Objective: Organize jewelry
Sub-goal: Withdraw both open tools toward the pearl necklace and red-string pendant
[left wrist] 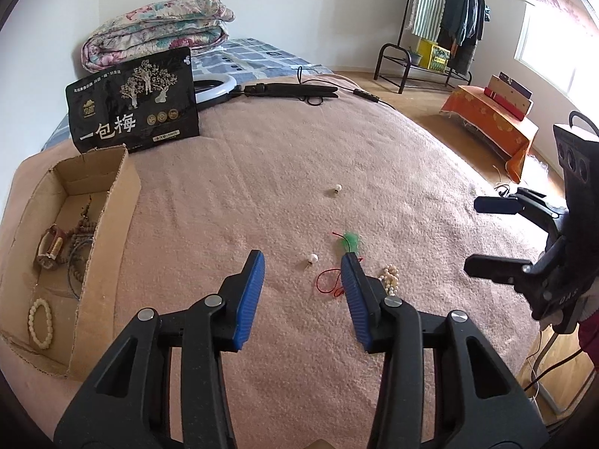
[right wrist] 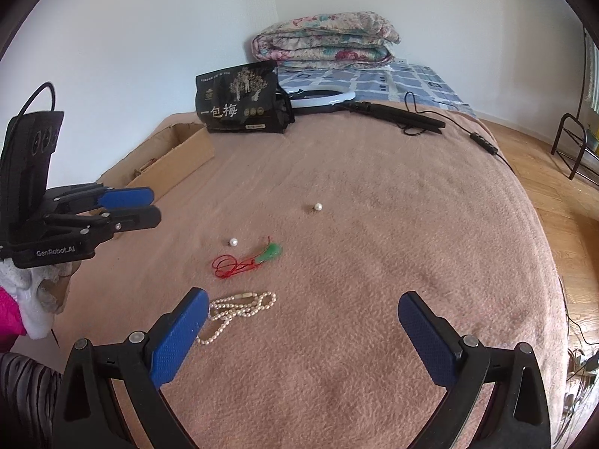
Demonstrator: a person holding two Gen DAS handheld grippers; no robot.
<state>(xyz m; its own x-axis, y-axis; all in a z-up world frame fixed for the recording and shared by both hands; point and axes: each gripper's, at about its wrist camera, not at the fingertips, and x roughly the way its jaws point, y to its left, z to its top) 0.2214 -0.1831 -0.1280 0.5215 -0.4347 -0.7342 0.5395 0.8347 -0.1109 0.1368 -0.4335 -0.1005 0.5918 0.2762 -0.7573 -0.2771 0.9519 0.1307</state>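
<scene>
2 grippers hang over a pink-brown blanket (right wrist: pixel 374 224) spread on a bed. Lowest in the left wrist view, the left gripper (left wrist: pixel 303 265) has its blue pads apart with nothing pressed between them; a loose pearl (left wrist: pixel 312 259) lies on the blanket in the gap beyond the tips. Its right-hand pad covers part of a red cord (left wrist: pixel 327 280) that runs to a green pendant (left wrist: pixel 351 240) just above that tip. A pearl necklace (left wrist: pixel 389 278) lies bunched just right of the same finger.

At the bottom of the right wrist view, the right gripper (right wrist: pixel 303 308) stands wide open and empty, with the pearl necklace touching or just beside its left pad. Above the necklace lie the red cord and green pendant, then the loose pearl at centre left.

Farther up, near the middle of both frames, a 2nd pearl (left wrist: pixel 337 188) sits alone, well apart from the rest.

At the left edge of the left wrist view, an open cardboard box (left wrist: pixel 108 202) holds a cream bead bracelet (left wrist: pixel 40 322), brown bead strings and a watch-like piece (left wrist: pixel 50 249). Behind the box stands a black snack bag (left wrist: pixel 134 101). Beyond it lie a ring light (left wrist: pixel 215 88) with its folded black stand, and a folded floral quilt (left wrist: pixel 157 22) at the upper left.
</scene>
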